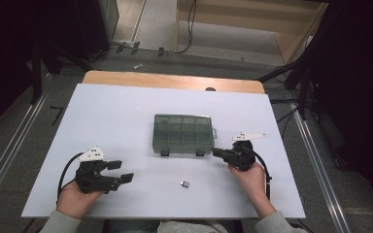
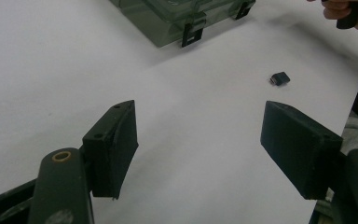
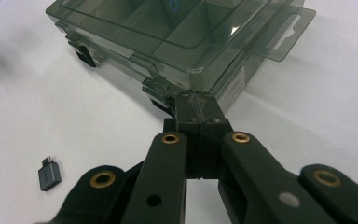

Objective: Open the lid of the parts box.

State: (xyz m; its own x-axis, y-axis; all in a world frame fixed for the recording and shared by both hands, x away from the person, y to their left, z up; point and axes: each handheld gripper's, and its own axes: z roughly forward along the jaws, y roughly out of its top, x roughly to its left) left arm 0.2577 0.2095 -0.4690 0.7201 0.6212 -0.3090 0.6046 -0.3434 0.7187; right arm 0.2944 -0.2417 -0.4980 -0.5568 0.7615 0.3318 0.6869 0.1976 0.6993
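Right hand-held gripper [image 3: 199, 105] clamped tight on nothing, tips at the right latch [image 3: 161, 87] of the closed organizer box [image 1: 183, 133], counter [image 1: 116, 116] centre. Left hand-held gripper [image 1: 120, 171] at 8 o'clock, jaws apart. Small adapter [image 1: 185, 184] at 6 o'clock of the box.

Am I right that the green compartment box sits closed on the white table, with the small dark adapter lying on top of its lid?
Not quite. The green compartment box is closed on the white table, but the small dark adapter lies on the table in front of the box, apart from it, not on its lid. The high view shows this.
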